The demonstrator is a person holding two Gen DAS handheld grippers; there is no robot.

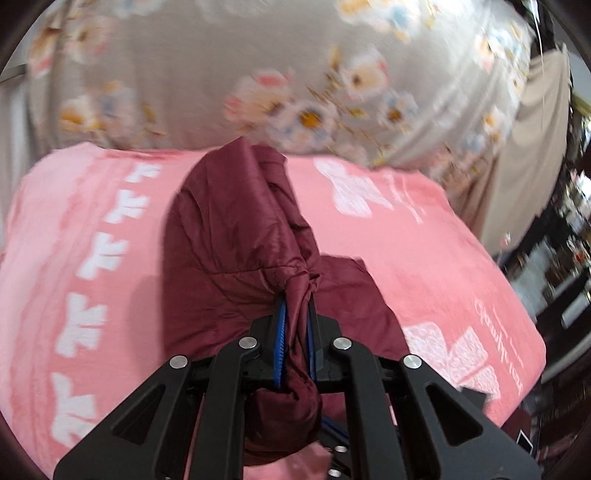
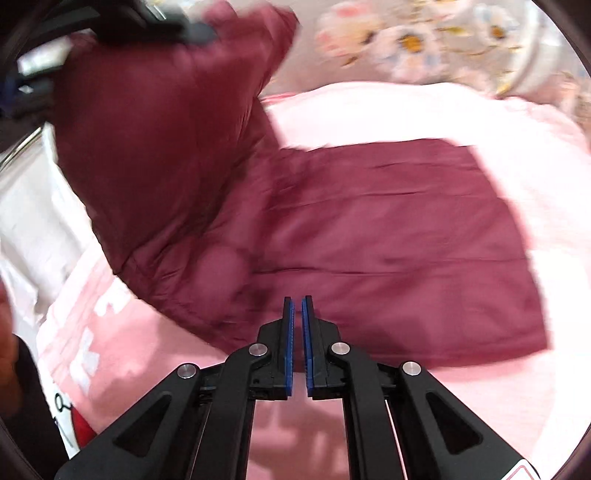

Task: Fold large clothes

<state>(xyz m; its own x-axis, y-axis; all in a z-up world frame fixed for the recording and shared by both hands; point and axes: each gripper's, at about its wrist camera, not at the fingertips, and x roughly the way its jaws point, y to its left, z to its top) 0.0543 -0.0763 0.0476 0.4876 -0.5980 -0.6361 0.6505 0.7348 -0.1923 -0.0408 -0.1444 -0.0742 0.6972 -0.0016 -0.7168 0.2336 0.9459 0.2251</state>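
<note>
A maroon padded garment (image 2: pixel 388 236) lies spread on a pink blanket (image 2: pixel 498 387). My left gripper (image 1: pixel 297 295) is shut on a bunched fold of this maroon garment (image 1: pixel 236 236), and the cloth hangs lifted in front of the camera. In the right wrist view that raised part stands up at the upper left, with the left gripper (image 2: pixel 177 29) dark and blurred above it. My right gripper (image 2: pixel 297 300) is shut, its blue pads nearly touching with nothing between them, just over the garment's near edge.
The pink blanket (image 1: pixel 424 258) with white bow prints covers the bed. Beyond it lies a grey floral sheet (image 1: pixel 295 74). A beige cloth (image 1: pixel 532 155) hangs at the right, with dark cluttered shelves beside it. White fabric (image 2: pixel 33 221) shows at the left edge.
</note>
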